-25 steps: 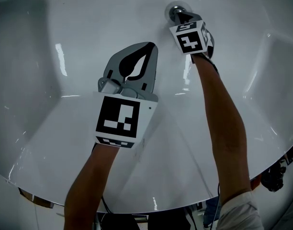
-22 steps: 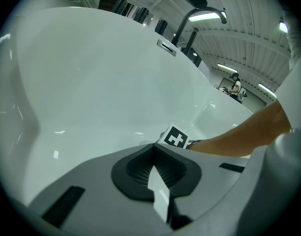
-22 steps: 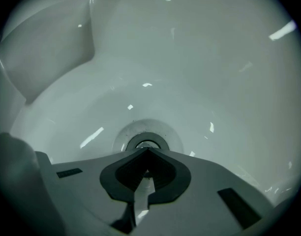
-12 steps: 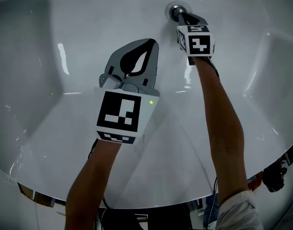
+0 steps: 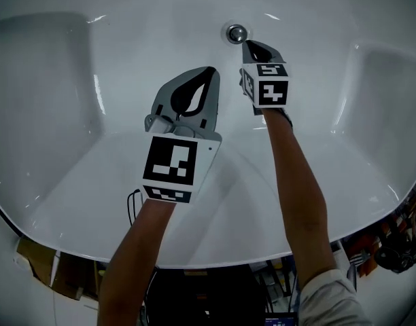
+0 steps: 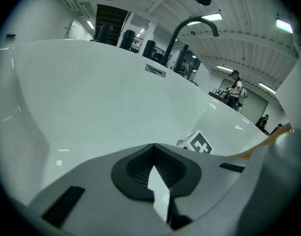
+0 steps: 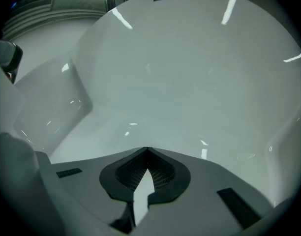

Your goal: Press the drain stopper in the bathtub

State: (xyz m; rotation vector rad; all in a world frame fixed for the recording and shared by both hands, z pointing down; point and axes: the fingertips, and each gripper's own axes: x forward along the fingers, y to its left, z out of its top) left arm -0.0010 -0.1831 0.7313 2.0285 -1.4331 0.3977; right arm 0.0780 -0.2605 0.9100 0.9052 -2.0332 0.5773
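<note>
In bathtub (image 5: 72, 155) — drain stopper (image 5: 236, 32), head view only

Bathtub (image 5: 72, 148): both grippers sit inside its basin.
Drain stopper (image 5: 236, 32): in the bathtub floor, at 12 o'clock in the head view.
Right gripper (image 5: 247, 45): at 5 o'clock of the drain stopper, just beside it.
Left gripper (image 5: 209, 70): at 7 o'clock of the drain stopper, near it; at 8 o'clock of the right gripper.
Overflow plate (image 6: 155, 70): on the bathtub wall, at 12 o'clock in the left gripper view.
Faucet (image 6: 192, 26): behind the bathtub rim, at 1 o'clock of the overflow plate.
</note>
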